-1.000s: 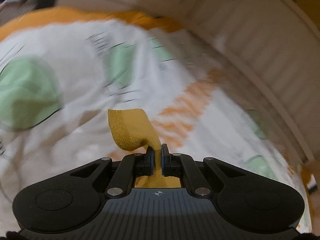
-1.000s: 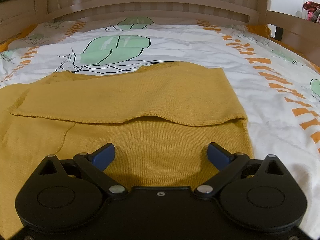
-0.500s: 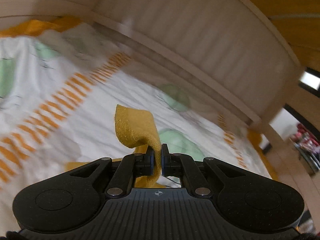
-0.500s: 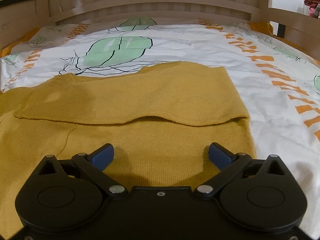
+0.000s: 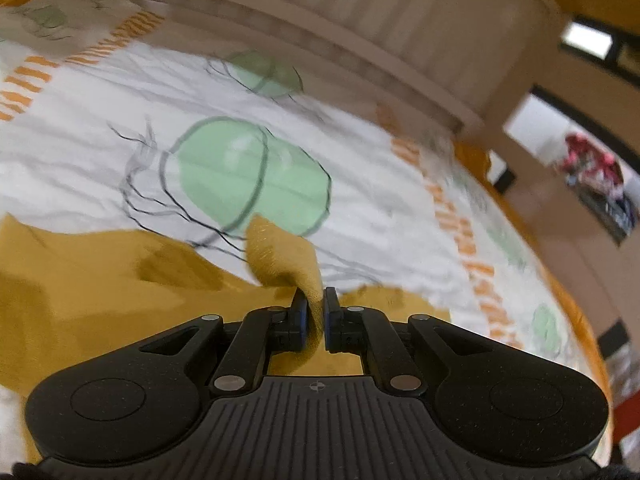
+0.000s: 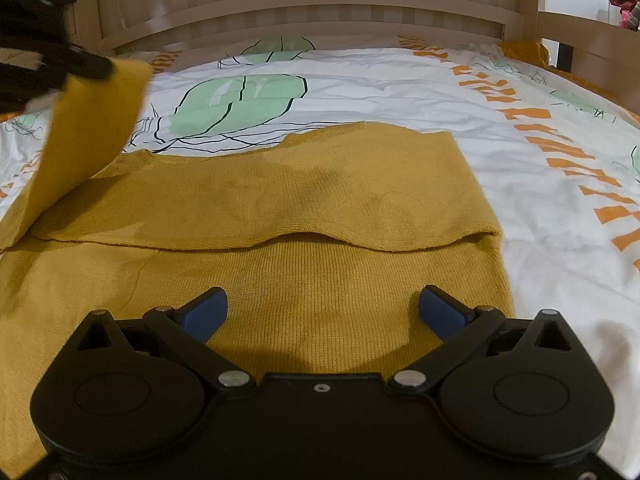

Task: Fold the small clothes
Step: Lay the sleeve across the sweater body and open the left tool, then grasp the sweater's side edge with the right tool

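Mustard-yellow knit fills the near part of the right wrist view: a small sweater (image 6: pixel 304 280) lies flat on the bed, right under the right gripper (image 6: pixel 322 312), whose blue-padded jaws stand wide apart with nothing between them. Past the gripper, at about twelve o'clock, one fold is already laid: an upper layer (image 6: pixel 280 196) lies across the body with a soft, slightly wavy edge. At ten o'clock in that view a flap of the same knit (image 6: pixel 92 128) hangs lifted off the bed, pinched at its top by the left gripper (image 6: pixel 86 65), dark and blurred there.

In the left wrist view the left gripper's (image 5: pixel 315 307) jaws are closed on that flap (image 5: pixel 282 258), which curls limply above the pads, while the rest of the sweater spreads from eight to six o'clock below.

The knit looks light, soft and floppy; it will likely drape and sag instead of holding a crease, and may stretch if pulled hard. I judge a hem, cuff or corner the best place to hold, where the edge is doubled.

Farther off lies the white bedsheet (image 6: pixel 400 92) with green cactus shapes and orange dashes, then the pale slatted headboard (image 6: pixel 312 4). No brand, label or readable writing shows anywhere.
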The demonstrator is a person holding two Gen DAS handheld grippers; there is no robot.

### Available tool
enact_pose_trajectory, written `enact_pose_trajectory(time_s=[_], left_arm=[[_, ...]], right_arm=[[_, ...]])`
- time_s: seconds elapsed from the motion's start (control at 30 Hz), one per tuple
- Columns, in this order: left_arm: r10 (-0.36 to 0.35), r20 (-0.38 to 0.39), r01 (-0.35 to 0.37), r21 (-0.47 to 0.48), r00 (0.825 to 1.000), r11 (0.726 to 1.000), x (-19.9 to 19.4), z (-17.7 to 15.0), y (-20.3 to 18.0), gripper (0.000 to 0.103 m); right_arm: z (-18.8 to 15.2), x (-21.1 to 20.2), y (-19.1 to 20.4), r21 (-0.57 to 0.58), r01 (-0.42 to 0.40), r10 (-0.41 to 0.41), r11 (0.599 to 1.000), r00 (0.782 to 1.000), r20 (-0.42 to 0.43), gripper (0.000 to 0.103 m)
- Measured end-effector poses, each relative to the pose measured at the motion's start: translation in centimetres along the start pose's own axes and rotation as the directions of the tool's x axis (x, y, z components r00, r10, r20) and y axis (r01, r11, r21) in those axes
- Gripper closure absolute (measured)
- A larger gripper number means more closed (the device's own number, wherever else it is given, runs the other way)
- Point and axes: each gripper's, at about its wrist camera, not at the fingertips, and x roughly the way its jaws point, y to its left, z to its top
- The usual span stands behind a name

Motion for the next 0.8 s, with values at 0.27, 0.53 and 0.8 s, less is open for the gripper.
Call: enact_pose_trajectory(time_s=[0.27, 0.53, 0.8], left_arm=[[-0.066, -0.025, 0.068, 0.063, 0.997, 0.996, -0.4, -1.2, -1.8, 0.058], [0.151, -0.019, -0.15, 0.072, 0.988, 0.986, -4.4, -4.7, 3.3, 0.053], [0.352, -0.031, -0.345, 0.131, 0.936, 0.93, -6.5, -8.8, 8.0, 0.052]], right_arm=[[0.0, 0.0, 0.0, 0.0, 0.0, 0.0, 1.0, 1.0, -0.001, 0.0], [0.4, 0.1, -0.2, 0.0, -0.017, 0.017, 1.0, 1.0, -0.021, 0.0], [1.2, -0.7, 0.3, -0.036, -0.033, 0.031, 0.999, 0.998, -0.059, 0.001]])
